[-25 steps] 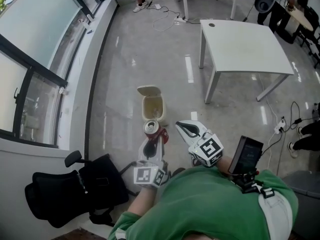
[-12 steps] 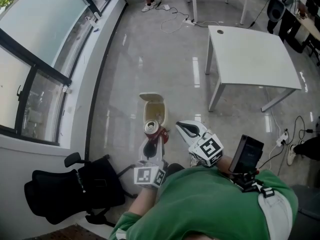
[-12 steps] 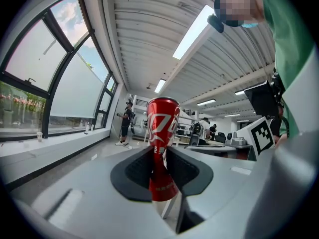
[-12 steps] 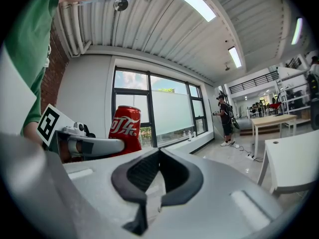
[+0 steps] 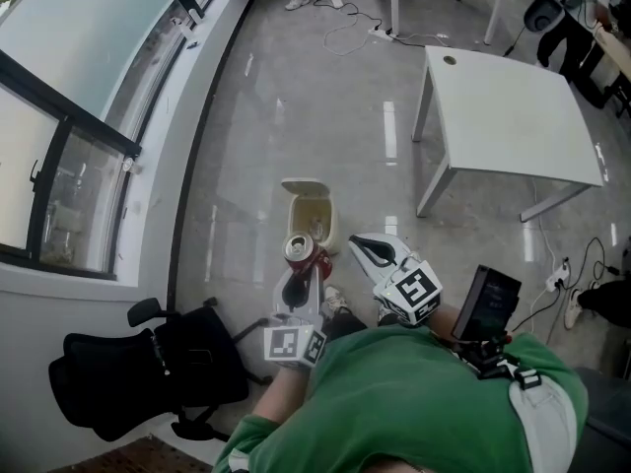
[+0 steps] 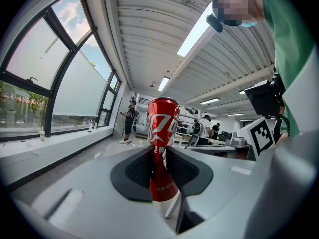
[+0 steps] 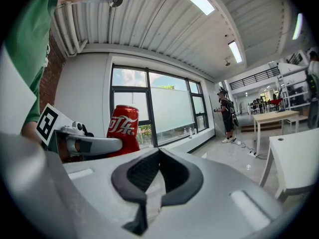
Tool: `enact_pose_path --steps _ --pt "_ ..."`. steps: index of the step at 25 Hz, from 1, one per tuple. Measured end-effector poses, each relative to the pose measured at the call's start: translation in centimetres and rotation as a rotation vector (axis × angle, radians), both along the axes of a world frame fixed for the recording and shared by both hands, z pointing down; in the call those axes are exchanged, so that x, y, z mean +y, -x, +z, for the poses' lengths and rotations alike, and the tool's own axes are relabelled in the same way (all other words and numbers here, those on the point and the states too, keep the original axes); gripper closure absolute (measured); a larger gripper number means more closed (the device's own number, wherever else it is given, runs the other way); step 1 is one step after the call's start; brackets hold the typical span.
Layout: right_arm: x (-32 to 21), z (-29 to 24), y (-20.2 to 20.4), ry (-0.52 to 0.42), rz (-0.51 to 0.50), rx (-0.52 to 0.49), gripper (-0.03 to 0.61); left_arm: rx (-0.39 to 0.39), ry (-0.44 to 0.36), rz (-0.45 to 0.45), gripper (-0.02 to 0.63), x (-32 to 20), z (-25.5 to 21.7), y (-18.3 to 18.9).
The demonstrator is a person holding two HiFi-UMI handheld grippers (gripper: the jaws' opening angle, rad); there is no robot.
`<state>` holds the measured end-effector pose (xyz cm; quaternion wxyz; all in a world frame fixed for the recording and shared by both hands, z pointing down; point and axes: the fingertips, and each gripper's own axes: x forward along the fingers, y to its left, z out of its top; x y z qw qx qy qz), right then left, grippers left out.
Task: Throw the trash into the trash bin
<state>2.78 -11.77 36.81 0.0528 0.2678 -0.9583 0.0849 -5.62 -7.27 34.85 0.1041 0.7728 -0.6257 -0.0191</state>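
A red cola can (image 5: 299,249) stands upright between the jaws of my left gripper (image 5: 302,267), which is shut on it. In the left gripper view the can (image 6: 162,133) fills the middle, pinched at its lower half by the black pads (image 6: 137,168). The beige trash bin (image 5: 296,217) stands on the floor just beyond the can with its lid flipped up. My right gripper (image 5: 359,245) is level beside the can, to its right, with its jaws together and nothing in them. In the right gripper view the can (image 7: 123,128) shows at the left.
A white table (image 5: 513,116) stands to the right beyond the bin. A black office chair (image 5: 148,372) lies at the lower left by the window wall (image 5: 89,116). Cables (image 5: 355,28) run across the far floor. A dark device (image 5: 485,304) hangs at the person's chest.
The bin has drawn nearer in the head view: both grippers and the person moved forward toward it, the can still held. A shoe now shows under the left gripper.
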Motion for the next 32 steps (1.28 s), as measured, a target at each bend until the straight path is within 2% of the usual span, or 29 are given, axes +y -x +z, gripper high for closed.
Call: enact_pose_path --steps 18,24,32 --pt "-6.9 0.2 11.3 -0.029 0.102 0.048 0.575 0.02 0.009 0.11 0.528 -7.6 1.5 12.1" --pt "-7.6 1.5 12.4 0.002 0.116 0.086 0.575 0.035 0.042 0.123 0.528 -8.5 2.7 13.7" --pt "-11.2 3.4 12.3 0.04 0.102 0.101 0.575 0.034 0.083 0.103 0.528 -11.7 4.4 13.5"
